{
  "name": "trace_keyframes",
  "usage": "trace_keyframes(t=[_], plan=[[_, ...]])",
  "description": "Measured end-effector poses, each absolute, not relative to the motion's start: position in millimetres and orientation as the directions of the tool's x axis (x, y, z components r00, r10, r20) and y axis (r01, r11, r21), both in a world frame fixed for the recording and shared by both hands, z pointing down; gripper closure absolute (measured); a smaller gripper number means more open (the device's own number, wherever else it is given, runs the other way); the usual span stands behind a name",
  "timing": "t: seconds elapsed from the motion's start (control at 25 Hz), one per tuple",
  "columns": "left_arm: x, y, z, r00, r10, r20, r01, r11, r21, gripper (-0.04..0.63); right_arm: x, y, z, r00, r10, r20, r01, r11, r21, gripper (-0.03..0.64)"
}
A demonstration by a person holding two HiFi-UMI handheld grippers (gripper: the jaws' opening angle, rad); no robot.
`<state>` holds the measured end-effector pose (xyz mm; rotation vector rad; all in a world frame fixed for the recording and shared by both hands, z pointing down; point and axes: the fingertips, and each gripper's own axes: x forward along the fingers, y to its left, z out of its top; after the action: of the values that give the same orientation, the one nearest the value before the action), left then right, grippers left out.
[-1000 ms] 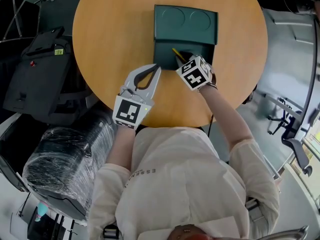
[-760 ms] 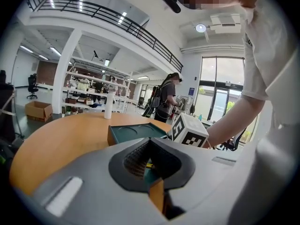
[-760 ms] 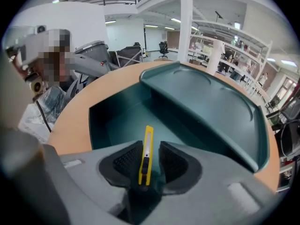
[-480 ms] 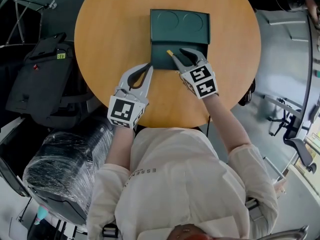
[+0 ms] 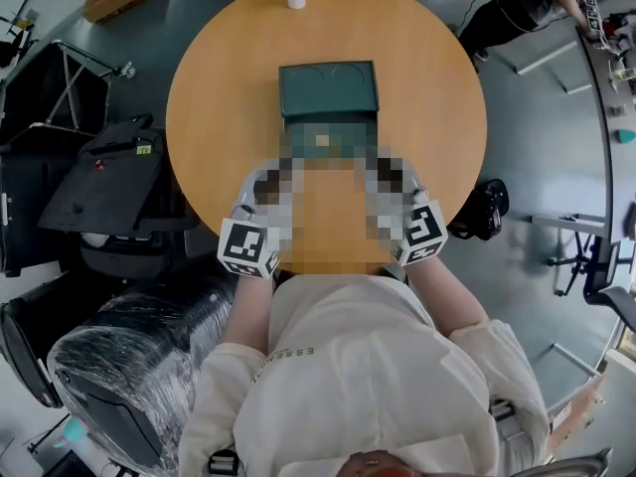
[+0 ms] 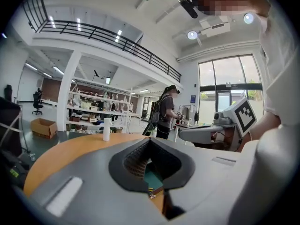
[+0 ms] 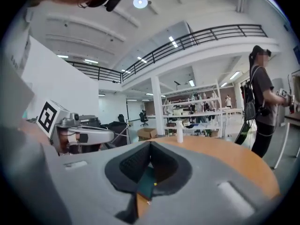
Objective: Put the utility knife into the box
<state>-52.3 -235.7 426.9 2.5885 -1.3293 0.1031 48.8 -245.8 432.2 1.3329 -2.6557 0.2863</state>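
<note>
Judging by a yellow glimpse inside the box [image 5: 328, 89], the utility knife [image 7: 154, 184] seems delivered, with the left gripper [image 6: 151, 142] and right gripper [image 7: 150, 146] both pinched closed on nothing.

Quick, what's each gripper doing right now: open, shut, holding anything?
Left gripper: shut, nothing between its jaws.
Right gripper: shut, nothing between its jaws.

Scant pickings. Pale spaced capitals across my shirt [image 5: 286, 353], beginning "ESS"; the rest is too small to read. Yellow label [image 5: 142, 149] on the black bag [image 5: 109, 182]: print illegible. Blue sign [image 6: 192, 99] beside the far glass doors: illegible.
</note>
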Motion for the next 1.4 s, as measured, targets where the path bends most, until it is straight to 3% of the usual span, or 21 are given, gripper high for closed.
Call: trace_keyframes(t=[0.2,0.68,1.08,1.4], plan=[[-35.2,-199.5,407.8,0.564,-0.813,0.147,-0.825,-0.547,0.139,0.580,71.6,-203.6,417.7,-0.615,-0.765,0.191,-0.787,0.611,-0.086,0.624],[-28.6,-136.0,409.7,0.545,-0.824,0.152,-0.838,-0.531,0.128,0.580,94.9,-146.4,438.1,-0.598,-0.761,0.251,-0.798,0.593,-0.102,0.624],[-60.0,-44.3,411.6,0.574,-0.806,0.144,-0.818,-0.559,0.136,0.580,59.9,-63.6,437.1,-0.568,-0.779,0.265,-0.818,0.571,-0.074,0.624],[-73.4,47.5,401.8,0.628,-0.770,0.110,-0.777,-0.616,0.125,0.580,30.2,36.4,416.3,-0.533,-0.812,0.237,-0.830,0.557,0.042,0.624]])
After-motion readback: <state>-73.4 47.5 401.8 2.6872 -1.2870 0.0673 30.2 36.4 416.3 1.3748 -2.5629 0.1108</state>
